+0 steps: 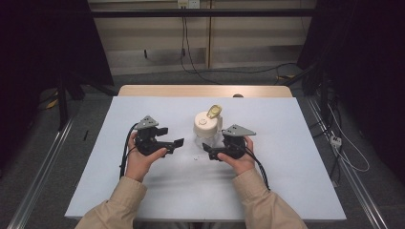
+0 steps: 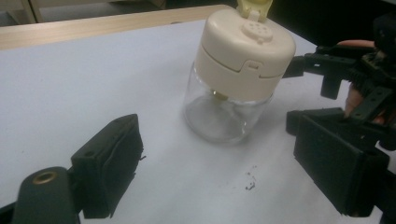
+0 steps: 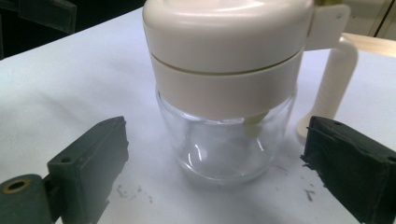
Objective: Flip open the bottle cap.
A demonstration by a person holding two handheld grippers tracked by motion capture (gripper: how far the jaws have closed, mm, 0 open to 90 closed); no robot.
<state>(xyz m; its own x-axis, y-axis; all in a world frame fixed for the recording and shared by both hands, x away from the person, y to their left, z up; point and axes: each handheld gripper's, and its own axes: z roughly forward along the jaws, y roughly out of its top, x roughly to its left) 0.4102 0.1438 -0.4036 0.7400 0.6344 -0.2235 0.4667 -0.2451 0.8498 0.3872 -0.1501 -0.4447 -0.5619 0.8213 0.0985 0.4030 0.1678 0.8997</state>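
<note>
Jar (image 1: 207,130): glass body, cream lid; judged light, rigid, slippery, breakable. Best taken at the lid. Left gripper (image 1: 168,139) and right gripper (image 3: 219,154) fingers released, nothing held.

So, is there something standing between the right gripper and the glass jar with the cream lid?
Nothing visible does. In the right gripper view the glass jar stands straight ahead of the right gripper, whose jaws are open with only bare white table before it. The left gripper is off to the other side.
</note>
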